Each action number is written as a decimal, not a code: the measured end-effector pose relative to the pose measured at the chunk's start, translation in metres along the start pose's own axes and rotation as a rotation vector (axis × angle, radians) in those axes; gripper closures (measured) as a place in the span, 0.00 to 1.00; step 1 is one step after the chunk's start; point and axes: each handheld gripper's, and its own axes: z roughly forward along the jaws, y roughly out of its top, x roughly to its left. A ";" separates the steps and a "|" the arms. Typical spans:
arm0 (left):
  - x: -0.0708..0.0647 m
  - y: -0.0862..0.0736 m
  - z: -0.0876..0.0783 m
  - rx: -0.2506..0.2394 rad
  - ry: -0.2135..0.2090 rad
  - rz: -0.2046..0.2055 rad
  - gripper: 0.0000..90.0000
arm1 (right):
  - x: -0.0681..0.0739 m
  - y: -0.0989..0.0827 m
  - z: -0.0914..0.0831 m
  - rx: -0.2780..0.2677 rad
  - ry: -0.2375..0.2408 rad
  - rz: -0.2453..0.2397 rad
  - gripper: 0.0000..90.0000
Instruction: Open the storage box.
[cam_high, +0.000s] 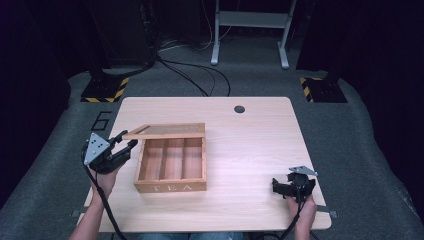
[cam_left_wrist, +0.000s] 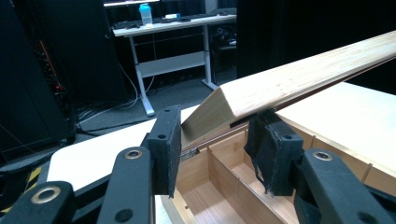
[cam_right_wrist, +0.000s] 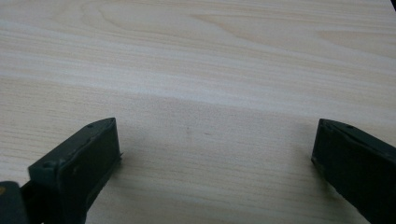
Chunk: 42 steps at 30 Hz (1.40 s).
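Wooden tea box (cam_high: 171, 172) sits left of centre in the high view, front edge near the table's (cam_high: 260, 150) lower rim. Lid (cam_high: 167, 131) raised, tilted. Left gripper (cam_high: 126, 145) clamps the lid's left corner, jaws narrow. Right gripper (cam_high: 276, 184) lower right, jaws wide, nothing between; bare tabletop between it and the box.

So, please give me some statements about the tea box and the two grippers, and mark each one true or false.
1. The lid of the tea box is partly raised. True.
2. The left gripper has the lid's corner between its jaws. True.
3. The box has five compartments. False: three show.
4. The right gripper holds a tea bag. False: its jaws stand open over bare table.
5. The compartments look empty. True.
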 end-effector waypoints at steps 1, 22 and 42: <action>0.001 0.001 0.000 0.002 0.001 -0.002 0.62 | 0.000 0.000 0.000 0.000 0.000 0.000 0.00; 0.017 0.035 0.015 0.071 -0.012 -0.030 0.68 | 0.000 0.000 0.000 0.000 0.000 -0.001 0.01; 0.036 0.062 0.036 0.125 -0.029 -0.038 0.69 | 0.000 0.000 0.000 0.000 0.000 -0.001 0.00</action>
